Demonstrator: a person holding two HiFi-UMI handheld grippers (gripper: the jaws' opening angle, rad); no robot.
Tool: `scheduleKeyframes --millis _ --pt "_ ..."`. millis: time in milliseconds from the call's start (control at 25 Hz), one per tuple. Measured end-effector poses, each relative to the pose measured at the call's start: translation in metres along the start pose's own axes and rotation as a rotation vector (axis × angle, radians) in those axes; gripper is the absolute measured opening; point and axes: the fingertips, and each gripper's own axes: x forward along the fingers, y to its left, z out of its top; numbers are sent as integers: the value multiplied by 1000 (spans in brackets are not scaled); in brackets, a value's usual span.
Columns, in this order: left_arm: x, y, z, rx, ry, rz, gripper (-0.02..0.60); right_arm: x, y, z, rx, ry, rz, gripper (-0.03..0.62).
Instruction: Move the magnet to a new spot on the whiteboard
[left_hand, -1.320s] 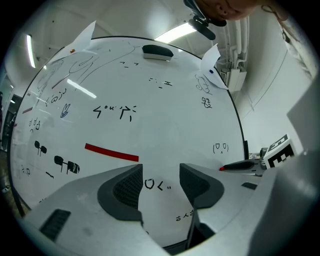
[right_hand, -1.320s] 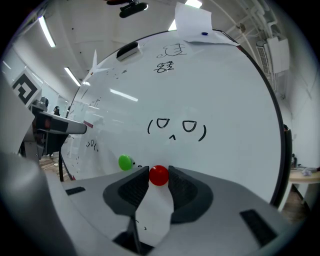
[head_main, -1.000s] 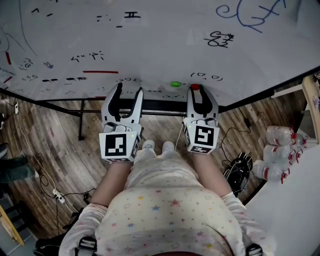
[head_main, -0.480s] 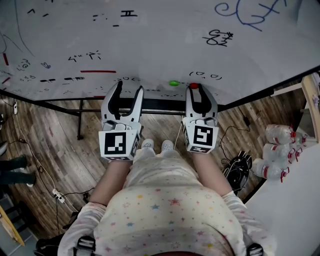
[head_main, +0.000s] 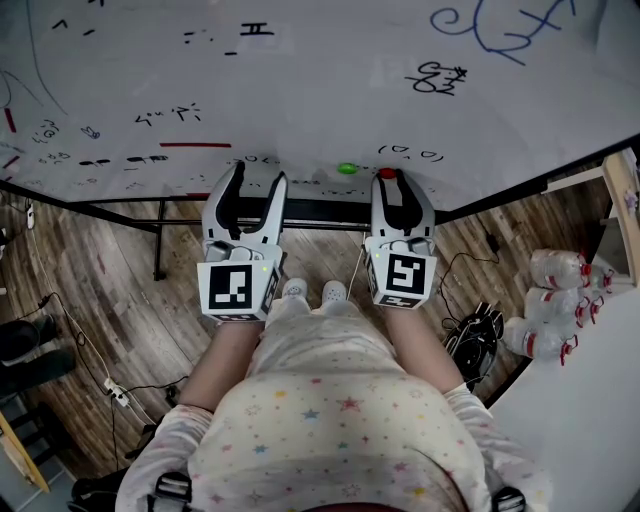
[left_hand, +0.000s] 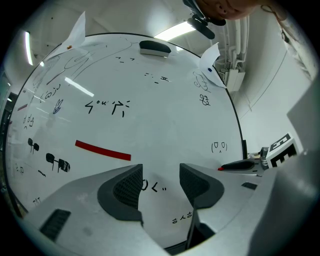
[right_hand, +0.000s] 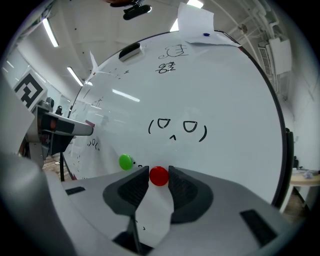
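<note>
- Magnet: a red magnet (right_hand: 159, 176) sits on the whiteboard (head_main: 320, 90) close to its lower edge, just below a small face drawn in black marker (right_hand: 177, 131).
- Right gripper (head_main: 392, 188) is pressed up to the board, and its fingers (right_hand: 184, 189) are drawn in narrow on the red magnet, one dark pad against each side of it at the tips.
- A green magnet (right_hand: 125, 161) is stuck to the board just left of the red one, apart from it and outside the fingers.
- Left gripper (head_main: 258, 180) is held level with the right one and to its left, pointing at the lower part of the board. Its fingers (left_hand: 126, 188) stand wide apart with only board and black scribbles showing between them.
- A red bar (left_hand: 102, 150) is marked on the board up and left of the left gripper, with more black marks further left.
- An eraser (left_hand: 155, 48) sits high on the board, far from both grippers.
- In the head view, the wooden floor (head_main: 110, 290) shows under the board's frame, and a cluster of plastic bottles (head_main: 555, 300) stands at the right.
</note>
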Motion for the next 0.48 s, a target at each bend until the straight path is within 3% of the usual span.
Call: scheduleKeyframes --millis 480 --pt "0 -1 2 0 -5 3 210 0 0 0 3 0 11 120"
